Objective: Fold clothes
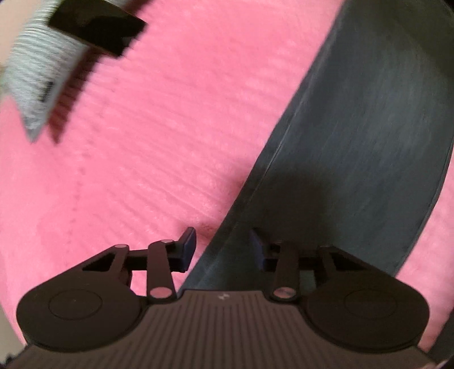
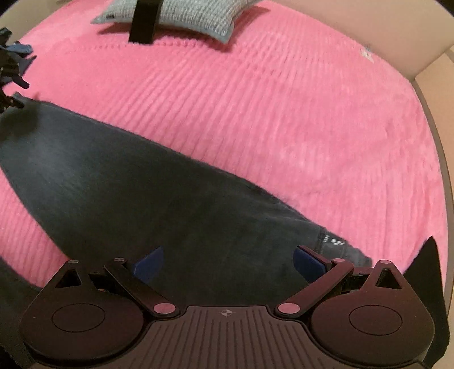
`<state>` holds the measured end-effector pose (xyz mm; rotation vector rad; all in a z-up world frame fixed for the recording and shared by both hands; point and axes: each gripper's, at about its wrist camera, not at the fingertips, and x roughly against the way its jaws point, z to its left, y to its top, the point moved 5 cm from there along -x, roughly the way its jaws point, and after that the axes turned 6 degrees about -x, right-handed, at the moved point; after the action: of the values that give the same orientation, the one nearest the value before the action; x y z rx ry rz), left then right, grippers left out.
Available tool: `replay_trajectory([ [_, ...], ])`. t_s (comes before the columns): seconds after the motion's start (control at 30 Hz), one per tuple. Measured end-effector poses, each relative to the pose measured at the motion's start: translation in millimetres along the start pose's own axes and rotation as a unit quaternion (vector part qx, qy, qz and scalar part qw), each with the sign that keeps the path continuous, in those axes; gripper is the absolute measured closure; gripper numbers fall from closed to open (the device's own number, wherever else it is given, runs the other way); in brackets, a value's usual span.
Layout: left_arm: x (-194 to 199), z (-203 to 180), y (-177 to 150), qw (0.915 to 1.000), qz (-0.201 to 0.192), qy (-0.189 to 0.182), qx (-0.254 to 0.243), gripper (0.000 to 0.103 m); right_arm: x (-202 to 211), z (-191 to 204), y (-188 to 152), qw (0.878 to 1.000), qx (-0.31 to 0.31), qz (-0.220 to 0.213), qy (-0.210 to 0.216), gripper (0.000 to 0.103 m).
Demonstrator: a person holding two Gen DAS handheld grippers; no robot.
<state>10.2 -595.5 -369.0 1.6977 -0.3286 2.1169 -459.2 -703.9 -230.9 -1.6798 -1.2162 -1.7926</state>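
A dark grey pair of jeans [image 2: 127, 187] lies stretched across a pink ribbed bedspread [image 2: 283, 113]. In the right wrist view my right gripper [image 2: 227, 262] is open, its blue pads wide apart just above the jeans near the hem end [image 2: 334, 241]. In the left wrist view a jeans leg [image 1: 354, 127] runs from the top right down to my left gripper [image 1: 224, 247], which is open with the leg's edge between its blue pads. The left gripper also shows at the far left of the right wrist view [image 2: 8, 71].
A grey knitted pillow [image 2: 176, 14] with a black strap [image 2: 143, 20] across it lies at the head of the bed; it also shows in the left wrist view [image 1: 37, 73]. A beige wall or floor [image 2: 383, 25] borders the bed on the right.
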Motion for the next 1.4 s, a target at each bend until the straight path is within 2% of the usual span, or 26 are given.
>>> replay_trajectory([
  [0.1, -15.4, 0.6, 0.0, 0.9984, -0.002, -0.035, -0.045, 0.070, -11.2, 4.3, -2.1, 1.000, 0.001, 0.014, 0.006, 0.003],
  [0.17, -17.2, -1.4, 1.1, 0.9955, -0.002, -0.046, -0.084, 0.070, -15.6, 4.0, -2.8, 1.000, 0.005, 0.021, 0.006, 0.003],
  [0.27, -17.8, -2.5, 2.8, 0.9919, 0.004, -0.062, -0.110, 0.074, -20.2, -0.6, -2.6, 1.000, -0.002, 0.026, 0.005, 0.003],
  [0.33, -18.2, -5.5, 3.6, 0.9902, 0.013, -0.077, -0.116, 0.088, -23.4, -6.0, -1.1, 1.000, -0.004, 0.027, 0.003, 0.003],
  [0.4, -15.1, -11.4, 2.5, 0.9893, 0.019, -0.071, -0.126, 0.096, -24.8, -13.6, 1.4, 1.000, -0.003, 0.024, 0.000, 0.003],
  [0.47, -3.8, -18.6, -0.2, 0.9904, 0.012, -0.044, -0.131, 0.097, -25.4, -22.6, 5.3, 1.000, 0.001, 0.018, -0.002, 0.003],
  [0.63, 49.8, -41.9, -9.8, 0.9940, -0.021, 0.029, -0.103, 0.098, -27.3, -56.8, 22.4, 1.000, 0.022, 0.000, -0.010, 0.003],
  [0.73, 73.9, -65.4, -9.7, 0.9933, -0.024, 0.056, -0.098, 0.098, -39.5, -83.5, 34.1, 0.999, 0.038, 0.001, -0.006, 0.003],
  [0.87, 86.8, -92.2, -4.0, 0.9923, -0.017, 0.085, -0.088, 0.099, -71.7, -104.1, 50.1, 0.995, 0.098, 0.014, 0.023, 0.003],
  [0.97, 90.7, -100.8, 1.3, 0.9913, -0.010, 0.112, -0.069, 0.099, -104.9, -114.3, 56.0, 0.985, 0.161, 0.043, 0.053, 0.003],
  [1.0, 92.6, -103.4, 2.9, 0.9906, -0.008, 0.121, -0.063, 0.099, -115.5, -116.0, 54.3, 0.980, 0.181, 0.059, 0.062, 0.006],
  [1.07, 99.3, -108.8, 3.3, 0.9877, -0.006, 0.146, -0.055, 0.099, -130.9, -115.8, 49.6, 0.968, 0.222, 0.086, 0.084, 0.025],
  [1.17, 108.0, -110.8, 6.9, 0.9846, -0.001, 0.171, -0.037, 0.099, -148.3, -113.9, 46.7, 0.946, 0.285, 0.110, 0.112, 0.025],
  [1.27, 113.6, -120.3, 9.8, 0.9840, 0.011, 0.173, -0.040, 0.099, -151.8, -111.4, 47.7, 0.939, 0.299, 0.111, 0.126, 0.025],
  [1.33, 118.2, -130.6, 10.8, 0.9837, 0.020, 0.172, -0.049, 0.099, -146.1, -108.3, 45.5, 0.938, 0.304, 0.108, 0.131, 0.050],
  [1.4, 121.7, -132.2, 12.3, 0.9823, 0.027, 0.178, -0.051, 0.099, -132.5, -103.7, 38.9, 0.937, 0.307, 0.101, 0.133, 0.084],
])
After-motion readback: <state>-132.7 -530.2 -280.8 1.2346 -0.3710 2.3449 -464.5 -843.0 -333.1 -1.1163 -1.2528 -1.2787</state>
